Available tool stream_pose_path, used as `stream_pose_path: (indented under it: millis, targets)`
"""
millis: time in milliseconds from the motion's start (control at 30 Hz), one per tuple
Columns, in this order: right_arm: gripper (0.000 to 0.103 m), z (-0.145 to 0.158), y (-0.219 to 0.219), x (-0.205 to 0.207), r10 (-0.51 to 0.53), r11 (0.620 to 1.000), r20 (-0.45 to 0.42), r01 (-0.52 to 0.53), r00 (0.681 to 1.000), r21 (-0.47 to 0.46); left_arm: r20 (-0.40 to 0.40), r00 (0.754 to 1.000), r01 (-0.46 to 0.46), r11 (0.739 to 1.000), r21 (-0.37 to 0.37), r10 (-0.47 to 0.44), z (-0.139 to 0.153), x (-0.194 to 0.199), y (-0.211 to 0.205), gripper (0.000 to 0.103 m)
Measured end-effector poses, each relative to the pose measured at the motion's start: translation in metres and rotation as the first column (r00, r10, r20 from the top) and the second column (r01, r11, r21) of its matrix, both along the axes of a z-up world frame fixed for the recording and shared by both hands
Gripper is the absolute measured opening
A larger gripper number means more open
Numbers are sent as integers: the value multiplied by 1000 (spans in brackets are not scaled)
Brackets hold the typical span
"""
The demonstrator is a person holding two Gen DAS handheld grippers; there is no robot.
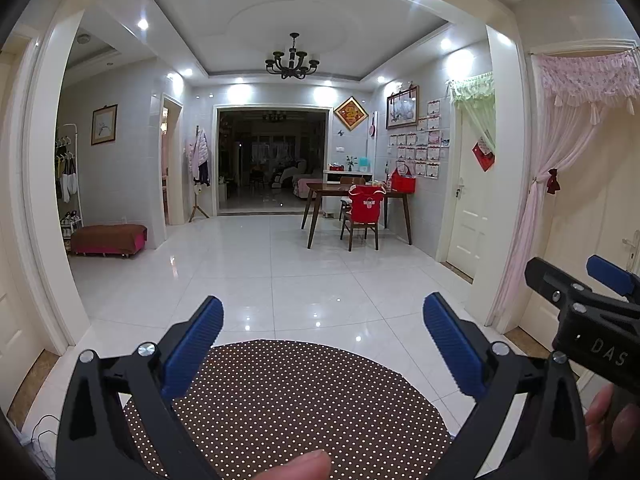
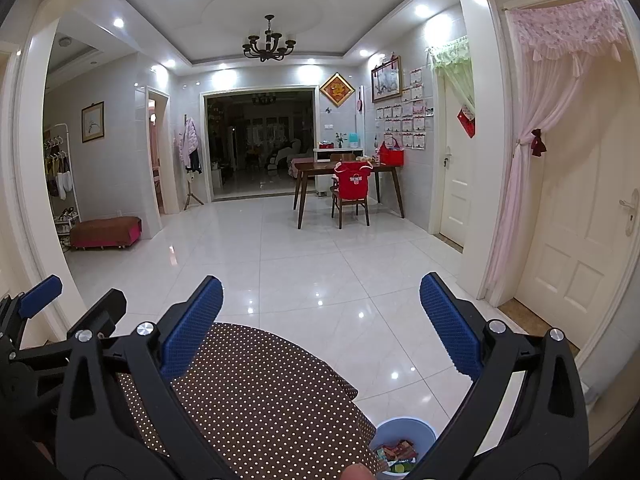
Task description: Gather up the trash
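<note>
A light blue bin (image 2: 404,438) stands on the floor just right of the round table, with several colourful wrappers (image 2: 398,452) inside it. My right gripper (image 2: 320,328) is open and empty, held above the table's far edge. My left gripper (image 1: 322,344) is also open and empty, over the brown polka-dot tablecloth (image 1: 288,404). The right gripper (image 1: 576,280) shows at the right edge of the left wrist view, and the left gripper (image 2: 68,300) at the left edge of the right wrist view. No trash shows on the cloth (image 2: 256,400).
A glossy white tile floor (image 1: 280,280) stretches ahead to a wooden dining table (image 1: 356,196) with a red-covered chair (image 1: 362,216). A low red bench (image 1: 108,240) sits at the left. White doors (image 2: 568,240) with pink curtains (image 2: 532,184) stand at the right. Fingertips (image 1: 304,466) show at the bottom.
</note>
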State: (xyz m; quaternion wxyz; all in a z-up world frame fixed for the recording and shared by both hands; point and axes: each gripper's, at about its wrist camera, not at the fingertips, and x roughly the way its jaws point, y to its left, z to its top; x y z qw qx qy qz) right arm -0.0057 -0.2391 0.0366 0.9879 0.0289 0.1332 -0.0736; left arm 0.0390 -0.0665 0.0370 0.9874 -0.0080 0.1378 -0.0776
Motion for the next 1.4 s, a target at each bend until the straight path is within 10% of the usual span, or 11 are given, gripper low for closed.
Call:
stream_pose_path:
  millis: [1400]
  targets:
    - [97, 4, 19, 8, 17, 1000, -19, -17, 1000, -4, -21, 1000, -16, 1000, -5, 16, -12, 7, 29, 98]
